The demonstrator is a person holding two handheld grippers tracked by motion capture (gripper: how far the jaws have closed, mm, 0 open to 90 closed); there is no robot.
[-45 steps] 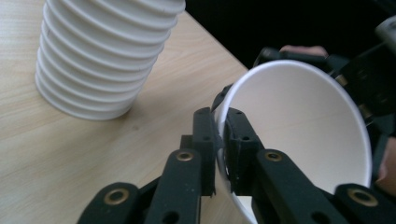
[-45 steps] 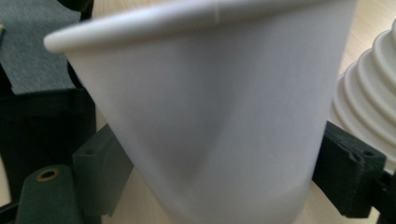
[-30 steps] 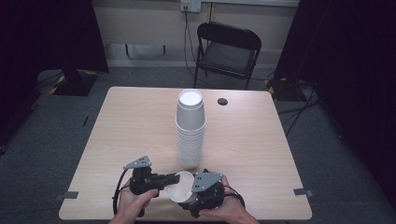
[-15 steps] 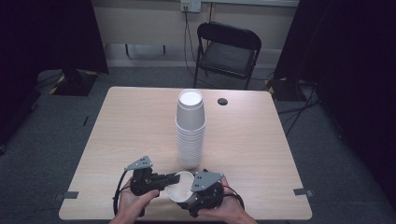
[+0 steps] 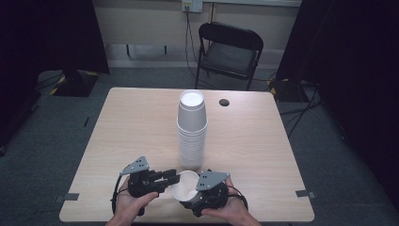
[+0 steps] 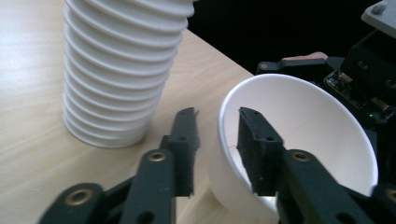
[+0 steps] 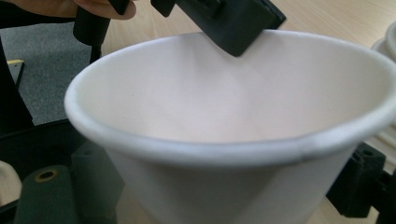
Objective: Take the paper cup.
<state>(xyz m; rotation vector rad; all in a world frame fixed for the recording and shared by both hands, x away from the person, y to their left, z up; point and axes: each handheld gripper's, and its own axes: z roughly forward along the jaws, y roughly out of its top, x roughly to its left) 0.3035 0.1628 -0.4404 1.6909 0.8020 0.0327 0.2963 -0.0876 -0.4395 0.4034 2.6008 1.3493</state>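
Note:
A single white paper cup (image 5: 185,186) is held tilted just above the table's front edge, mouth facing up and left. My right gripper (image 5: 192,199) is shut on its body, with a jaw on each side of the cup (image 7: 224,140). My left gripper (image 6: 217,116) is open and straddles the cup's rim (image 6: 299,140): one jaw is inside the cup, the other outside with a small gap to the wall. A tall stack of white cups (image 5: 192,127) stands upside down in the middle of the table, just behind both grippers.
The wooden table (image 5: 117,132) has a small dark round spot (image 5: 224,102) near its far edge. A black folding chair (image 5: 229,52) stands beyond the table. Grey tape marks (image 5: 303,193) sit by the front corners.

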